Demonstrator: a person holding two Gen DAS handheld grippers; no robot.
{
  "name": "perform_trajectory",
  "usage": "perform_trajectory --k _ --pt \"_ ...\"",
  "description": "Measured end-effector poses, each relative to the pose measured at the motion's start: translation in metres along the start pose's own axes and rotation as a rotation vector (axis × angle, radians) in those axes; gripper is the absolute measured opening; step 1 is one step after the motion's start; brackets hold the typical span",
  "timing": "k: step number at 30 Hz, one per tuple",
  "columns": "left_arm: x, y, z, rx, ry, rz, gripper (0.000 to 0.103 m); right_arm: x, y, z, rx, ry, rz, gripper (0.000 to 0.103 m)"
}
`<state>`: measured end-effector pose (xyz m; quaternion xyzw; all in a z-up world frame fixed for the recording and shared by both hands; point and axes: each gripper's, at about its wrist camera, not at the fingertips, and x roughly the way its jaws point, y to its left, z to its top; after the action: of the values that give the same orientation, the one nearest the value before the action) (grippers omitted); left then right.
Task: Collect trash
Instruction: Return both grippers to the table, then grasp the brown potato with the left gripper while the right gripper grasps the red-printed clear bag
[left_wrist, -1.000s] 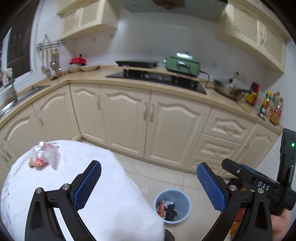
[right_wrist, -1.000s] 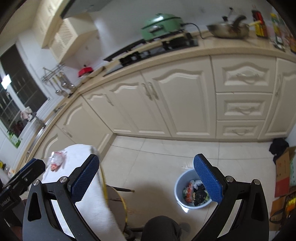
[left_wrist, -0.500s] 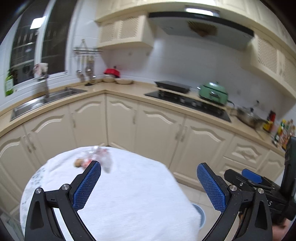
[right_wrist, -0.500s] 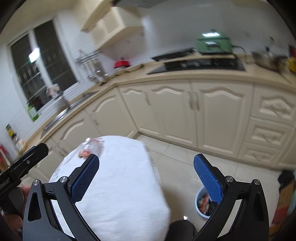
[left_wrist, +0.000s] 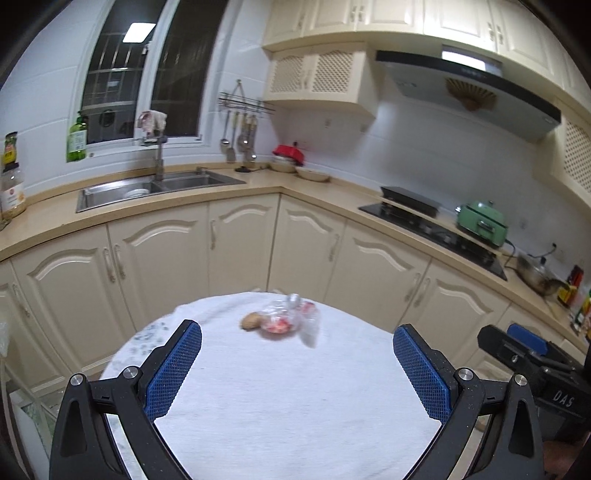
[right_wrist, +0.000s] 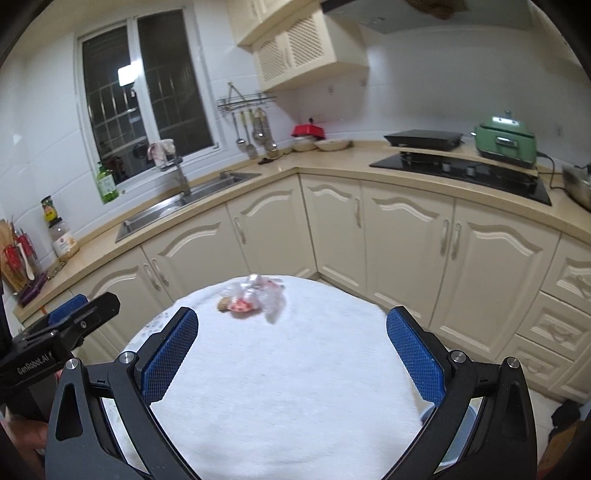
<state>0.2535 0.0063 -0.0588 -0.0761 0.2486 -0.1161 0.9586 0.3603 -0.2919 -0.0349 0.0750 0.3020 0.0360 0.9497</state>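
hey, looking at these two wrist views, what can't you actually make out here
- Trash pile: blurred in both wrist views; clear wrapper, red bits, and a brown lump of unclear kind.
- Bin: right wrist view shows only its rim; the right tool and tablecloth hide the contents.
- Bottle labels: too small to read.

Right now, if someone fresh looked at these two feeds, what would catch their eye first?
Probably the crumpled clear wrapper with red bits, lying beside a small brown scrap at the far side of the round white-covered table. Next, the left gripper and the right gripper, both open and empty, frame that table. Behind, the green cooker stands out on the counter by the stove.
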Motion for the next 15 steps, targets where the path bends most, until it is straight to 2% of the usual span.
perform_trajectory --k 4,8,15 --pt "-0.007 0.017 -0.005 -0.023 -0.005 0.029 0.102 0.01 0.022 0.002 -0.03 0.003 0.02 0.103" --pt "0.008 0.025 -0.005 -0.034 0.009 0.065 0.102 0.028 0.038 0.002 -0.067 0.025 0.038 0.103" --pt "0.067 0.035 -0.001 -0.061 0.083 0.103 0.102 0.09 0.049 -0.004 -0.099 0.122 0.06 0.103"
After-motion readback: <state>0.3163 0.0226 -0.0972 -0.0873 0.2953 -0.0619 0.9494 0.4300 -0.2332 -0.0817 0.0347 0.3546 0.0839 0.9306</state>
